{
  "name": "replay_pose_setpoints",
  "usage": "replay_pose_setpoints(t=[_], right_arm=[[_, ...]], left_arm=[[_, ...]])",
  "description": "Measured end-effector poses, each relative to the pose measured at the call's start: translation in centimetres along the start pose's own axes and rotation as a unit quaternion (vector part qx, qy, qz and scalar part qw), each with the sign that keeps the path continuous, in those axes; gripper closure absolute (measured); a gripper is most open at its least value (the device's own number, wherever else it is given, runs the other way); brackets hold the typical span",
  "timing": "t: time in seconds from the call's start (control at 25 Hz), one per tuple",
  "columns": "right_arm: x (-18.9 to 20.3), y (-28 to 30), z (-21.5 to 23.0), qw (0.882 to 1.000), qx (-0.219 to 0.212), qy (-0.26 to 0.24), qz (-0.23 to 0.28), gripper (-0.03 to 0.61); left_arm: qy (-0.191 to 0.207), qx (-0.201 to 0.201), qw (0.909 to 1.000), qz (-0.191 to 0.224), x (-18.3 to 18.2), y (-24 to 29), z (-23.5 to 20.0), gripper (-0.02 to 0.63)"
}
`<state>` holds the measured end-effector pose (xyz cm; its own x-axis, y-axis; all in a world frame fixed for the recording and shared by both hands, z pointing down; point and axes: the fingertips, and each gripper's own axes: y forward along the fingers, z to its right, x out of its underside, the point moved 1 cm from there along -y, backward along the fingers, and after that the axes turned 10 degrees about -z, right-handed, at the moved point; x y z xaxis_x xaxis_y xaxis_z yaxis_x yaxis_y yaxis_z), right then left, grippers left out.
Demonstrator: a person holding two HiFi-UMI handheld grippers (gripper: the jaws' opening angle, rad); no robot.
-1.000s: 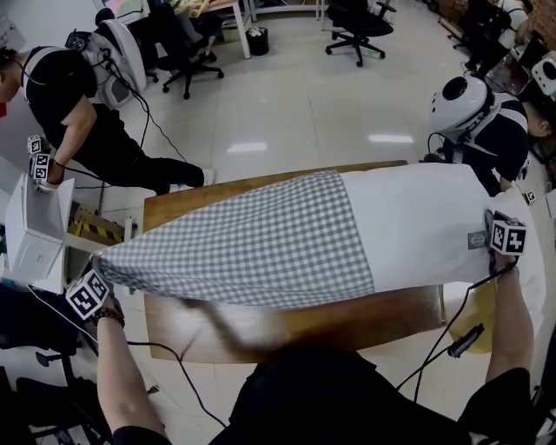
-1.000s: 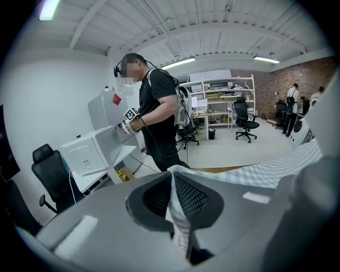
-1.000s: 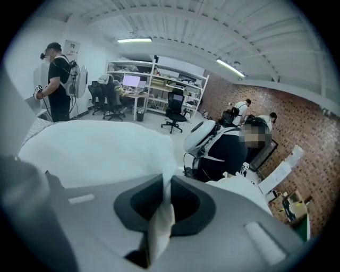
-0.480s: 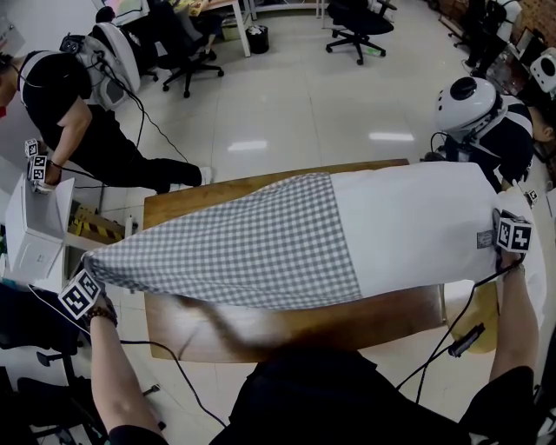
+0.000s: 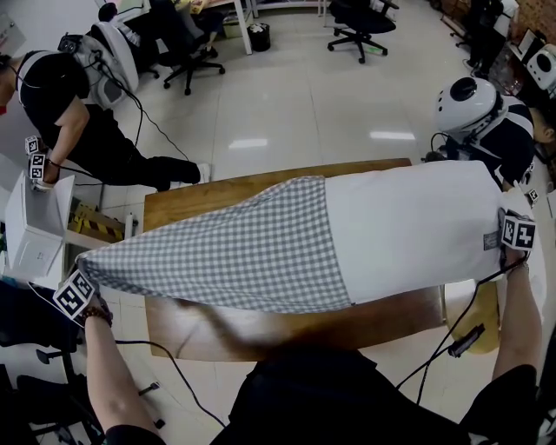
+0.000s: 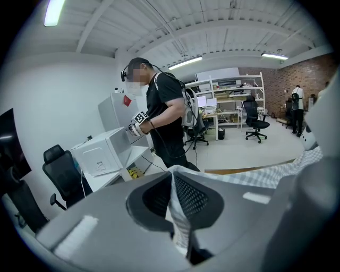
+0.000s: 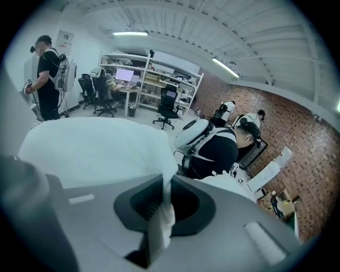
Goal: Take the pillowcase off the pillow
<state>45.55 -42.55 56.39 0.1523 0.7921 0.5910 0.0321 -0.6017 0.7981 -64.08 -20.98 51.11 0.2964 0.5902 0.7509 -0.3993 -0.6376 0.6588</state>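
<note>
Now pillowcase (image 5: 217, 248) has slid further off pillow (image 5: 417, 230)

Bright, even light from ceiling tubes (image 6: 53, 11) threw glare patches on the glossy floor (image 5: 304, 104); both gripper views curved into black corners, their near foreground soft.

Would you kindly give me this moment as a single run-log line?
left gripper: shut on pillowcase corner | right gripper: shut on pillow end | pillow: partly bared, stretched over table
</note>
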Motion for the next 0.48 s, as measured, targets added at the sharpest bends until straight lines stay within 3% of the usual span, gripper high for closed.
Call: replay_pose_setpoints(t=[0.48], right_arm=[[-0.1,0.1,1.3,0.999,0.034,0.000,-0.018,0.551]], left_arm=[[0.033,-0.033,0.9988,-0.017,-1.0,-0.6,-0.9,0.607]])
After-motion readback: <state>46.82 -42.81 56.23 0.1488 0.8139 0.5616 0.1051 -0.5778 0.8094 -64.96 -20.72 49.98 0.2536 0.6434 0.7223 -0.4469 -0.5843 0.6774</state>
